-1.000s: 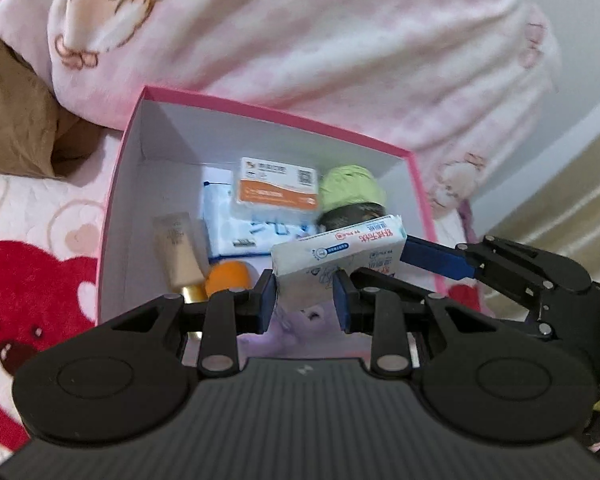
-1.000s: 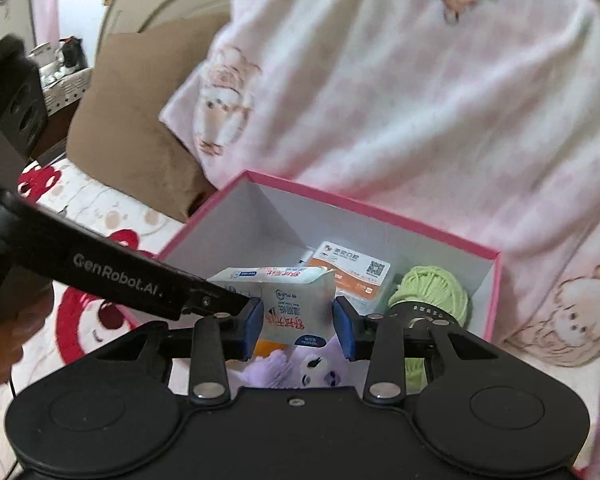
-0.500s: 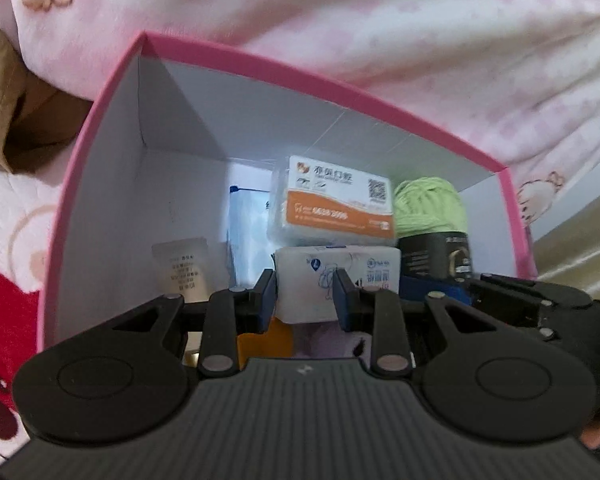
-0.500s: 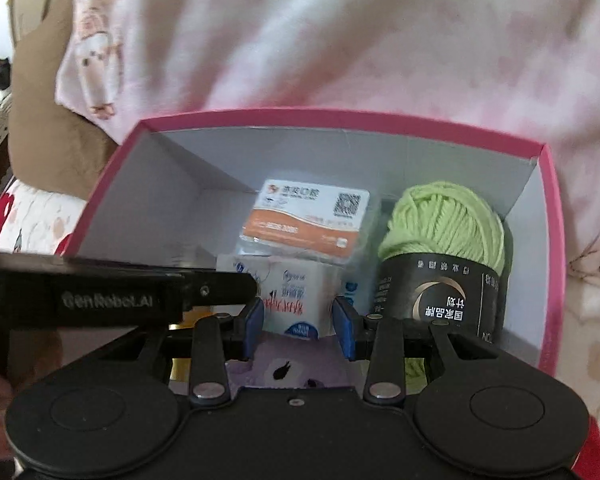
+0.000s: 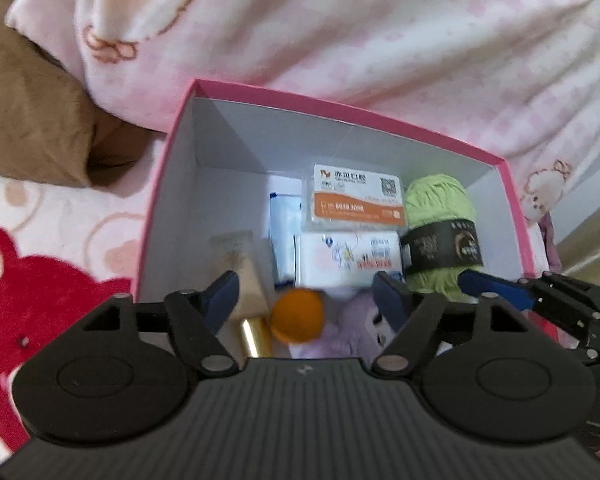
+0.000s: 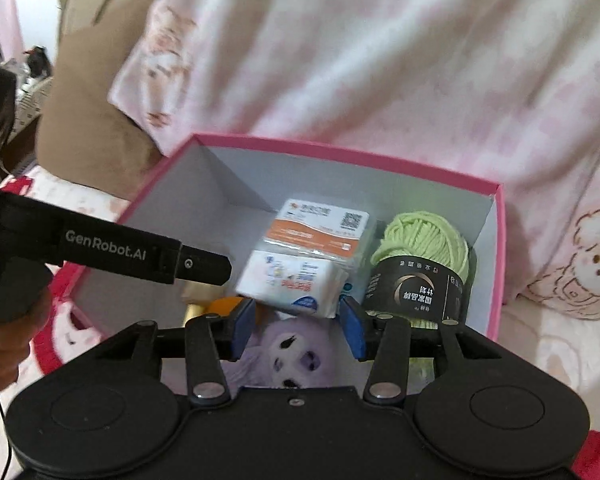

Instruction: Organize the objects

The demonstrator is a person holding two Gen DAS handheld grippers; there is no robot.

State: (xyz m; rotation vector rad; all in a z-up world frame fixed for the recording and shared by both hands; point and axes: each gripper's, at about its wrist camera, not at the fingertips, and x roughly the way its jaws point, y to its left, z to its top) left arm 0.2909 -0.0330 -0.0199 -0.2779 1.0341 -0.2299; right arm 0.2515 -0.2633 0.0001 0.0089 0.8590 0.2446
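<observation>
both grippers, left gripper [image 5: 306, 296] and right gripper [image 6: 296, 330], just spread their jaws and dropped the tissue pack [image 5: 348, 258] mid-frame into the pink box [image 5: 340, 110], so that one's stowed imo

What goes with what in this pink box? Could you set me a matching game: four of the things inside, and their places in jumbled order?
Things:
1. green yarn ball with black band
2. white tissue pack with red print
3. small orange ball
4. orange-and-white card box

Places:
A. on the stack behind the tissue pack
B. right end of the pink cardboard box
C. middle, in front of the card box
D. near edge, beside the purple plush

Pairs: 1-B, 2-C, 3-D, 4-A
</observation>
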